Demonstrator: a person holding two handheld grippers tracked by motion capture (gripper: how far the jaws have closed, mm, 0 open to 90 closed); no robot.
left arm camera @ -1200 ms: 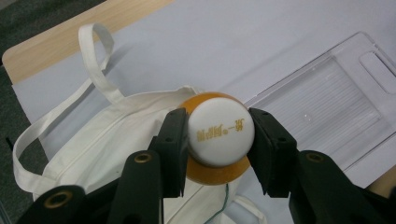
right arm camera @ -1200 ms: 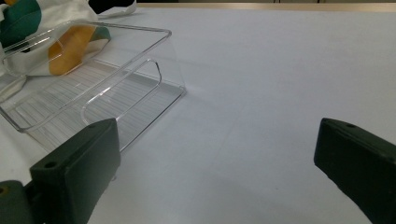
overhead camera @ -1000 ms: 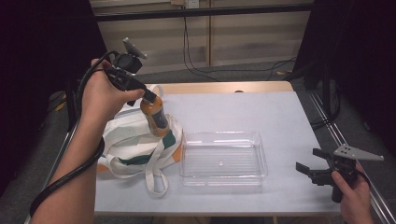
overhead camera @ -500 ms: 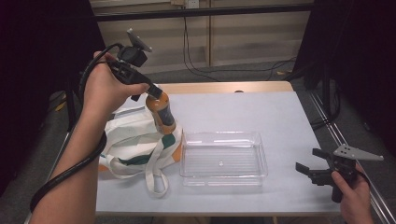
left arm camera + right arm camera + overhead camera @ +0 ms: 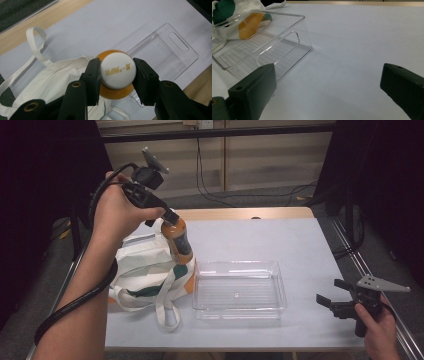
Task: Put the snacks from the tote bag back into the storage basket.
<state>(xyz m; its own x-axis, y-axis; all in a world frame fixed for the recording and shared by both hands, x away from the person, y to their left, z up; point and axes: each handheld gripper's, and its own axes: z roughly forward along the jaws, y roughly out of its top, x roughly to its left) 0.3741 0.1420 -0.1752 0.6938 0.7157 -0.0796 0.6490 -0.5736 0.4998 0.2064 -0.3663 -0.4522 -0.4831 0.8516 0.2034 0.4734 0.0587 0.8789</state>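
An orange bottle [image 5: 178, 239] with a dark label and a white cap [image 5: 118, 70] hangs above the white tote bag [image 5: 145, 267]. My left gripper [image 5: 167, 216] is shut on its cap, one jaw on each side. In the left gripper view the cap bears gold lettering and the orange shoulder shows beneath it. A clear plastic tray [image 5: 239, 289] lies in the middle of the table, just right of the bag. My right gripper [image 5: 332, 292] rests open near the table's front right corner, nothing between its jaws, which point toward the tray [image 5: 259, 47].
The bag has green and orange patches and loose white straps [image 5: 162, 306] trailing toward the front edge. The table [image 5: 280, 240] is covered in pale grey, with a wooden strip along its far edge. Cables run across the floor behind.
My left gripper has lifted the bottle out of the bag and carried it rightward, toward the tray. The right gripper has stayed where it was.
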